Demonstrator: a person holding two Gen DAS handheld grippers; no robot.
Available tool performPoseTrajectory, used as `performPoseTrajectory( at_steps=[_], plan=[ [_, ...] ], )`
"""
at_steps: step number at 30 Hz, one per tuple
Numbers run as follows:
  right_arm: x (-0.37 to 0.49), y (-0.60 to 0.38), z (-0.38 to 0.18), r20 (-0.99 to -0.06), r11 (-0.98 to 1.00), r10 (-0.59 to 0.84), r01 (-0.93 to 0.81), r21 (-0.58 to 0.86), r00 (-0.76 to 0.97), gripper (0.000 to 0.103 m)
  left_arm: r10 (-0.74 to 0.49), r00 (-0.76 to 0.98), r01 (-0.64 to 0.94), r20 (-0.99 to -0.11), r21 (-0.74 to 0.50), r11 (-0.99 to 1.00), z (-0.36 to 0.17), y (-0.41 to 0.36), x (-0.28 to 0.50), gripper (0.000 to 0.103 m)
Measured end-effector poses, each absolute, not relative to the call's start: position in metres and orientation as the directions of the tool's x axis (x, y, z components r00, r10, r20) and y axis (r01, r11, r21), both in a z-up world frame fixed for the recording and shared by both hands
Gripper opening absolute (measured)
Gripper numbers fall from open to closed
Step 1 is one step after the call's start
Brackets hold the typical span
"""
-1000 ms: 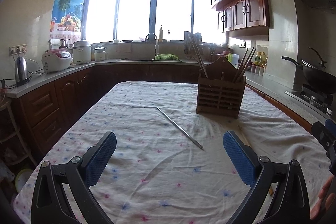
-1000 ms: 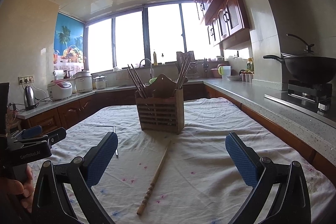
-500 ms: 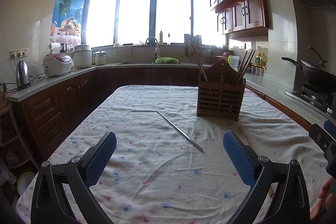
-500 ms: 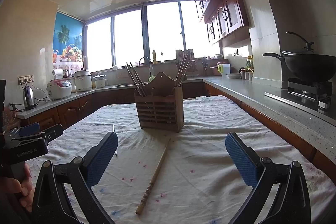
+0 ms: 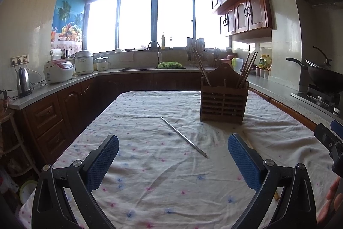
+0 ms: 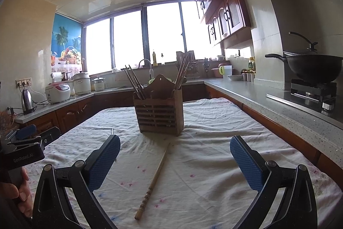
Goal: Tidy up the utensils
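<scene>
Change: both views sit slightly lower and nearer the tabletop (image 5: pixel 150 175) than a second ago; utensils unmoved.
Loose utensils: two. One metal chopstick (image 5: pixel 183 137) lies diagonally before the left gripper (image 5: pixel 173 162); one wooden chopstick (image 6: pixel 153 179) lies before the right gripper (image 6: pixel 175 162).
Holder: one slatted wooden holder (image 6: pixel 159 113), upright, two compartments with chopsticks.
Grippers: both spread wide, empty.
Technique: probably straddle each stick mid-shaft, jaws crosswise, avoid pinching cloth.
</scene>
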State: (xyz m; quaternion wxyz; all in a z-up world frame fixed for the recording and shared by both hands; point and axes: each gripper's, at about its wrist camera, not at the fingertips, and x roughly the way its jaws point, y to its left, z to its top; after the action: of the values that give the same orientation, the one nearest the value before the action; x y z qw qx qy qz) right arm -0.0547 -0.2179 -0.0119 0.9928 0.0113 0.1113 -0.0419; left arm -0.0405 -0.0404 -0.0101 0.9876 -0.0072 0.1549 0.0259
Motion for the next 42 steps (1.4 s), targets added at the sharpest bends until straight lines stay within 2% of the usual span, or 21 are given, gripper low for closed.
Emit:
performPoseTrajectory(
  at_steps=[12,42],
  plan=[
    [-0.055,-0.218,-0.012,-0.224,0.996,-0.082,0.088,0.017,0.971,0.103,0.055,0.953,-0.050,-0.299,0.025,0.998,-0.011,-0.049,-0.042,0.102],
    [-0.057,-0.214,-0.006,-0.216,0.997,-0.072,0.079,0.022,0.974,0.103,0.064,0.947,-0.062,-0.315,0.017,0.998,-0.008,-0.054,-0.042,0.102]
  ],
)
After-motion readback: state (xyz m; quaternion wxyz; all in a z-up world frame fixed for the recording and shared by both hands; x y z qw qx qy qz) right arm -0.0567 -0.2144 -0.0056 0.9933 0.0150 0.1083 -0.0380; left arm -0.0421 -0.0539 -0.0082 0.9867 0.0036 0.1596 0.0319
